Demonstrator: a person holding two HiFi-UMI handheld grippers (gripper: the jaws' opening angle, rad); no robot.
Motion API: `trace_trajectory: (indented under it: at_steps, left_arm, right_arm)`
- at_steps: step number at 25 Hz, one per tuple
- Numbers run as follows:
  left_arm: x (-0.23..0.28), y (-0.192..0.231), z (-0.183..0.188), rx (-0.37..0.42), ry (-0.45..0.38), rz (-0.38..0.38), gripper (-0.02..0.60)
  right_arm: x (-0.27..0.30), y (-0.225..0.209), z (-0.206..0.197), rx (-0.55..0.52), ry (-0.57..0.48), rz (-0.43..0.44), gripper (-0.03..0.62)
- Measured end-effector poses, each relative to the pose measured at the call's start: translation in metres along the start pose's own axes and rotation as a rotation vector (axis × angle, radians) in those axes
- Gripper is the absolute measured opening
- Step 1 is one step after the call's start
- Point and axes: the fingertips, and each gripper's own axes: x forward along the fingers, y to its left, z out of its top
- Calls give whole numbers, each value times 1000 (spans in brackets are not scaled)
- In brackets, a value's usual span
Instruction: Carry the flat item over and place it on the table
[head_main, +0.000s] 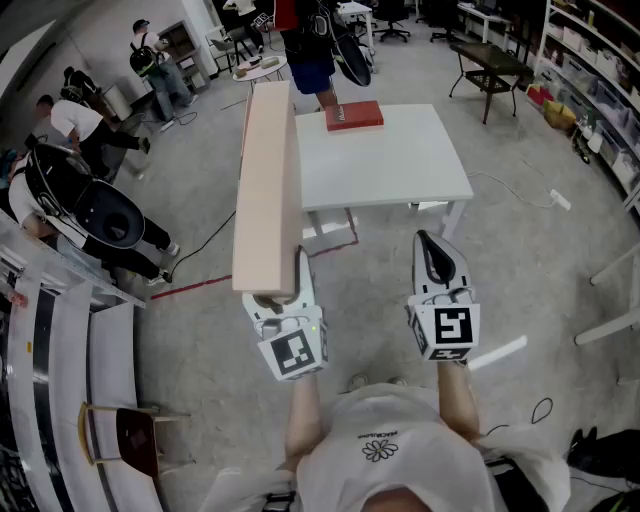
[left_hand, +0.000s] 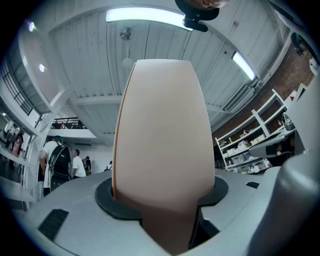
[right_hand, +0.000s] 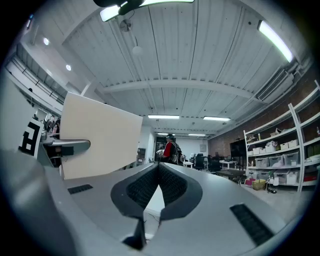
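Two hand-held grippers are seen from above over a grey floor (head_main: 520, 260), in front of a person in a white shirt (head_main: 385, 455). At the far left, several people (head_main: 75, 125) are gathered near a row of seats.

Next comes the left gripper (head_main: 275, 295), whose fingers (left_hand: 107, 202) are clamped on the near end of a long pale board (head_main: 268, 180). The board is held in the air, off the worktop, and is pointed away from the person. Its far end is seen by the left edge of the white worktop (head_main: 400, 170), though whether it reaches over that edge cannot be told. In the left gripper view (left_hand: 165, 200) the board (left_hand: 165, 130) fills the gap between the fingers and is pressed by both dark pads.

On the worktop's far side a red book (head_main: 353, 116) is laid flat, well apart from the board.

To the right, the right gripper (head_main: 432, 245) is held level beside the left one. Its fingers (right_hand: 142, 187) are brought together at the tips, and nothing is gripped between them (right_hand: 159, 172). In that view the board (right_hand: 100, 135) is seen at the left.

Storage shelves (head_main: 600, 70) are lined along the right wall.
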Motion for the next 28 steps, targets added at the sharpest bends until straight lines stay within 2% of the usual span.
trace_trajectory:
  at_steps: [16, 20, 23, 28]
  left_arm:
    - [8, -22, -6, -39, 18, -17, 290]
    - [21, -28, -12, -114, 65, -26, 291]
    - [22, -42, -14, -131, 78, -2, 290]
    - [25, -79, -1, -135, 32, -7, 290]
  right_arm:
    - [1, -19, -12, 40, 14, 33, 11]
    - [-2, -30, -9, 67, -9, 58, 11]
    - [-9, -49, -12, 37, 12, 51, 11]
    - [-17, -86, -27, -21, 52, 37, 11]
